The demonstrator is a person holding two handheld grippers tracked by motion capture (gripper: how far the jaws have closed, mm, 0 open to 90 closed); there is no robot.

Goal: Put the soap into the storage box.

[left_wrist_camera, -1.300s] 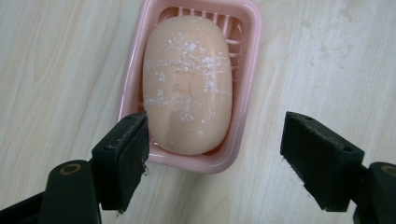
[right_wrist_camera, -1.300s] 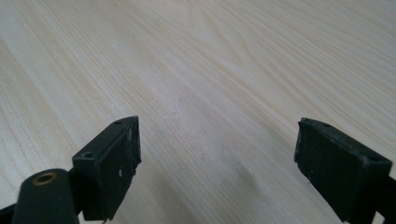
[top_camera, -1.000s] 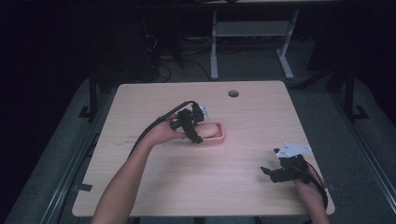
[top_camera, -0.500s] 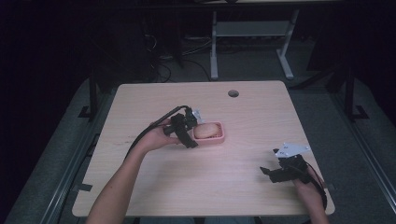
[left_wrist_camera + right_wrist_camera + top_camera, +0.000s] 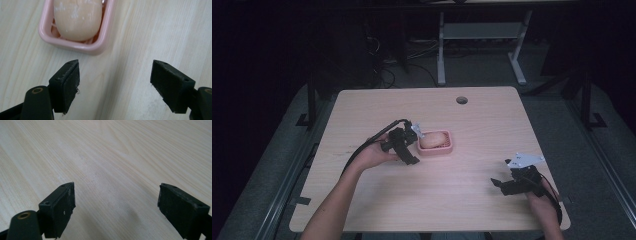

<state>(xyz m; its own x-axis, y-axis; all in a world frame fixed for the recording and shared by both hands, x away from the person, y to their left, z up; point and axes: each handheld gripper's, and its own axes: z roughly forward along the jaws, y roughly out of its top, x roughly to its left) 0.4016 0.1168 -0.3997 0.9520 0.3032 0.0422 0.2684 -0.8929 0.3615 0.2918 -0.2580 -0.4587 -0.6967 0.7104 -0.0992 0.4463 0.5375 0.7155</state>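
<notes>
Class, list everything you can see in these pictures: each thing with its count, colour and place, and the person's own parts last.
Table: one, light wood, centre, on dark floor.
Dish: one, pink, rectangular, mid-table.
Pale rounded lump: one, cream, inside the dish; kind unclear.
Cable hole: one, dark, far edge of table.
Desk frame: one, white, behind the table.
Left gripper: black, open, beside the dish.
Right gripper: black, open, over bare table at near right.

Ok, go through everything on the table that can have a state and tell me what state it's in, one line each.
Left hand-held gripper: open, holding nothing, just short of the dish.
Right hand-held gripper: open, holding nothing, over bare tabletop.
Pink dish: upright on the table, holding the pale oval piece.
Pale oval piece: lying in the dish, not gripped.
Table: cable hole at the far edge uncovered.
</notes>
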